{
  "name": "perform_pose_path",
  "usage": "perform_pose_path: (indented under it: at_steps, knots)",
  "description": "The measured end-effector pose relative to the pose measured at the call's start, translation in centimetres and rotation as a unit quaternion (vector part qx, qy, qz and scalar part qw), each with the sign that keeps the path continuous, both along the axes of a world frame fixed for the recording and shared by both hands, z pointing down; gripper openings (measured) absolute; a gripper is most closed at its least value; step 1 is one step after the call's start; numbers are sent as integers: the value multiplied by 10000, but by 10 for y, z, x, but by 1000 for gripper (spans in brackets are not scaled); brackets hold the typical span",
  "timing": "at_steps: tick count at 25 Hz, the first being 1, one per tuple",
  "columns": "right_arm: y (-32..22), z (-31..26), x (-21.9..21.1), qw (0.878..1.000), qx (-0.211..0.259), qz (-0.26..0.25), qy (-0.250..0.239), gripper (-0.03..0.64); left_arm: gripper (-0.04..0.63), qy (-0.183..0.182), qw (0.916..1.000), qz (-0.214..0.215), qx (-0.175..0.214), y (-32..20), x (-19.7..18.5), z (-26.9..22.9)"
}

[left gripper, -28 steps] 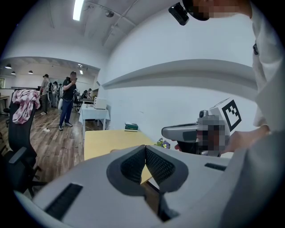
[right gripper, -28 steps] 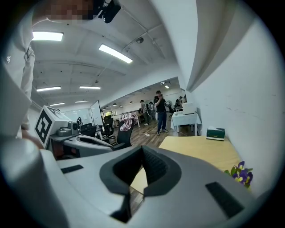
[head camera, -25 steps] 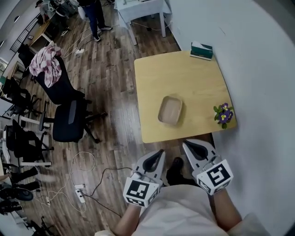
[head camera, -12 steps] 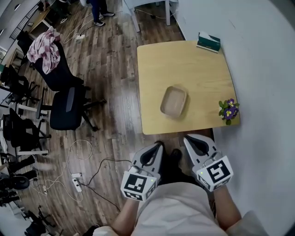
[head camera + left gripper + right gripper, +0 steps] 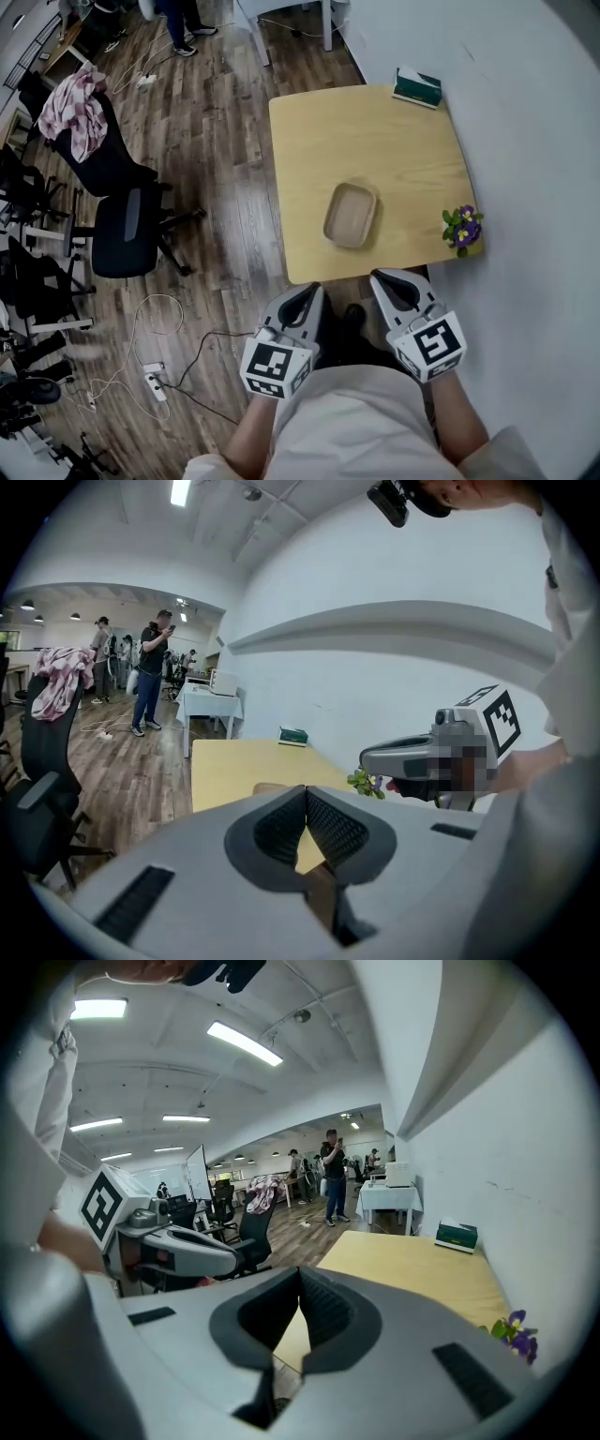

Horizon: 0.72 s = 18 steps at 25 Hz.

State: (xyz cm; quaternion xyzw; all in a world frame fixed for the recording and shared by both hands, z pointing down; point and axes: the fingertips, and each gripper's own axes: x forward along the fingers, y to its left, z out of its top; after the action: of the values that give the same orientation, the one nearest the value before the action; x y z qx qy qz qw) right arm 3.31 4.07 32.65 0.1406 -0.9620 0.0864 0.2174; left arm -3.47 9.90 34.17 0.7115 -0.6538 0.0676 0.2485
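At the near edge of the table (image 5: 309,141): two clenched, empty grippers.
Head view: left gripper (image 5: 307,291) and right gripper (image 5: 386,278) hang short of the table, the beige tray (image 5: 351,215) well ahead. Left gripper view: jaws pressed together on nothing, tray mostly hidden. Right gripper view: likewise, tray not visible.

head view: surface (image 5: 375,141) seen steeply from above | gripper views: aimed low along it from its near edge | shared: surface
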Motion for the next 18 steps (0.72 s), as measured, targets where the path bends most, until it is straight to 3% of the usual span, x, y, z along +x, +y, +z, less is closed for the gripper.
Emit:
perform_pose_path:
  at_steps: [9, 18]
  knots:
    - [-11, 26, -16, 9989, 4, 345, 316, 5, 5, -149, 9987, 478, -14, -16, -19, 16]
    - [-10, 54, -25, 9964, -165, 690, 460, 5, 5, -453, 9922, 1155, -108, -31, -20, 42]
